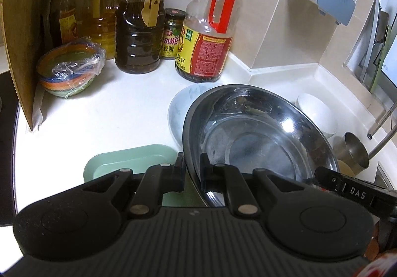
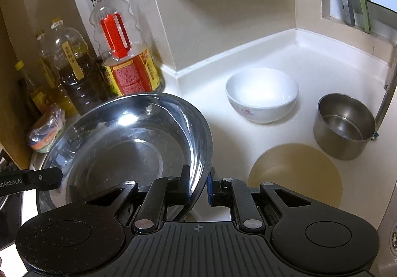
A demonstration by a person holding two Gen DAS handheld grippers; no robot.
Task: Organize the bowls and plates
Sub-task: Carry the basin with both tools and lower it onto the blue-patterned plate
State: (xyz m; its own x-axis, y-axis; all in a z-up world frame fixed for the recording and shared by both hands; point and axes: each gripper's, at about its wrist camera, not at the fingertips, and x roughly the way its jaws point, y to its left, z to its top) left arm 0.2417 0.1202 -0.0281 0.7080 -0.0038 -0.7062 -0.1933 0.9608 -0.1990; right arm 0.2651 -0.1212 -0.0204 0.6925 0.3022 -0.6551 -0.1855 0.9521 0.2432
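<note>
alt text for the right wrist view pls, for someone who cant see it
The right gripper is clamped on the near rim of a large steel bowl above a white counter, the left gripper gripping its opposite rim. A white bowl, small steel pot and tan plate sit right.

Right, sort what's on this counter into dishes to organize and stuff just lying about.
For the job: steel basin, gripped by both grippers; white bowl; small steel pot; green tray; pale plate; beige plate.

Lying about: oil bottles; sauce jar; wrapped bowls.

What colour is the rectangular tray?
Pale green tray; it shows only in the left wrist view.
</note>
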